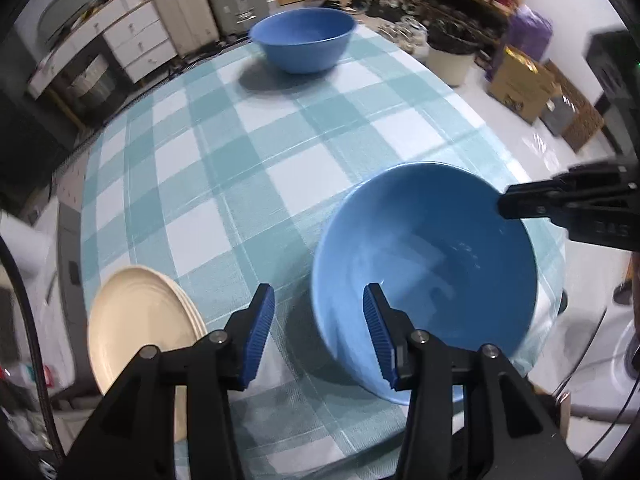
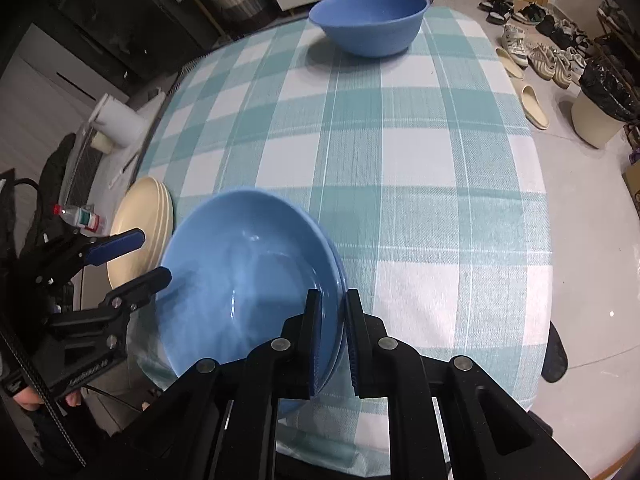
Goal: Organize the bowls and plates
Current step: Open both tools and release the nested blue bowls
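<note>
Nearest to us, the right gripper [image 2: 334, 344] is pinched onto the rim of the near blue bowl [image 2: 248, 280], 1 finger inside the wall and 1 outside; we judge this edge grip is why the bowl hangs tilted, its mouth tipped toward the left of the right wrist view, raised off the checked tablecloth [image 2: 420, 200] at the near edge of the table. The left gripper [image 1: 318, 336] stands partly open with its pads clear of the rim; 1 pad hangs over the bowl's inside and the other outside, so the wall lies between them unclamped; we read this as a handover to the right side.

Left of the bowl sits the stack of cream plates [image 2: 140, 232], near the table's left edge, seemingly already gathered; at the far end stands the second blue bowl [image 2: 370, 20], upright and well apart, which we take as the likely nesting target.

The right wrist view alone shows the clamp on the rim, the open left jaws from the side, a bottle [image 2: 78, 216] beyond the plates and the shoes [image 2: 536, 56] on the floor; the left wrist view alone shows the near bowl's shadow beneath it, the right gripper as closed fingers at the bowl's far right rim, and a cardboard box [image 1: 520, 84] on the floor.
</note>
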The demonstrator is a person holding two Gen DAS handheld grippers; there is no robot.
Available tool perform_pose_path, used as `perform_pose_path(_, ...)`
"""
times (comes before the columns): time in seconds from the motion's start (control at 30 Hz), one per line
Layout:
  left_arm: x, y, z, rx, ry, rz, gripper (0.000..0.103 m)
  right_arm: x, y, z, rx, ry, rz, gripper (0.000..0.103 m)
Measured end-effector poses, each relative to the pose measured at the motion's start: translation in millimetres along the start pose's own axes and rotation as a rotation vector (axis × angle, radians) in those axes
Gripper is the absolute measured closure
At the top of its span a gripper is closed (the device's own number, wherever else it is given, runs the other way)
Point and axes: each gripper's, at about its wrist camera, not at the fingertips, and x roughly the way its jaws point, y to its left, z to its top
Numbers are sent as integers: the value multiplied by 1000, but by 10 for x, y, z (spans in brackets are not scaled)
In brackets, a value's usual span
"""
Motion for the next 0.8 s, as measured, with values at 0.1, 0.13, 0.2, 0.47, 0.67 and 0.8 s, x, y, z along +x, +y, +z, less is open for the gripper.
perform_pose_path(0.1, 128, 131, -97, -69, 19, -35, 56, -26, -76, -29, 29, -50, 1, 80)
perform_pose_path(0.13, 182, 184, -143, -96, 22, -53, 56, -32, -94, -40, 28, -65, -3, 71)
perform_pose_path(0.2, 256, 261, -215, -158, 29, -117, 55, -45, -126, -67, 27, -106, -13, 55)
perform_pose_path(0.47, 479, 145, -408, -208, 46, -235, 55, 211, -219, -225, 107, -122, 68, 51)
perform_pose_path(0.67, 533, 18, -446, -212, 40, -299, 55, 445, -209, -307, 131, -91, 158, 51)
perform_pose_path(0.8, 530, -32, -437, -225, 9, -312, 55, 467, -113, -325, 91, -115, 194, 51)
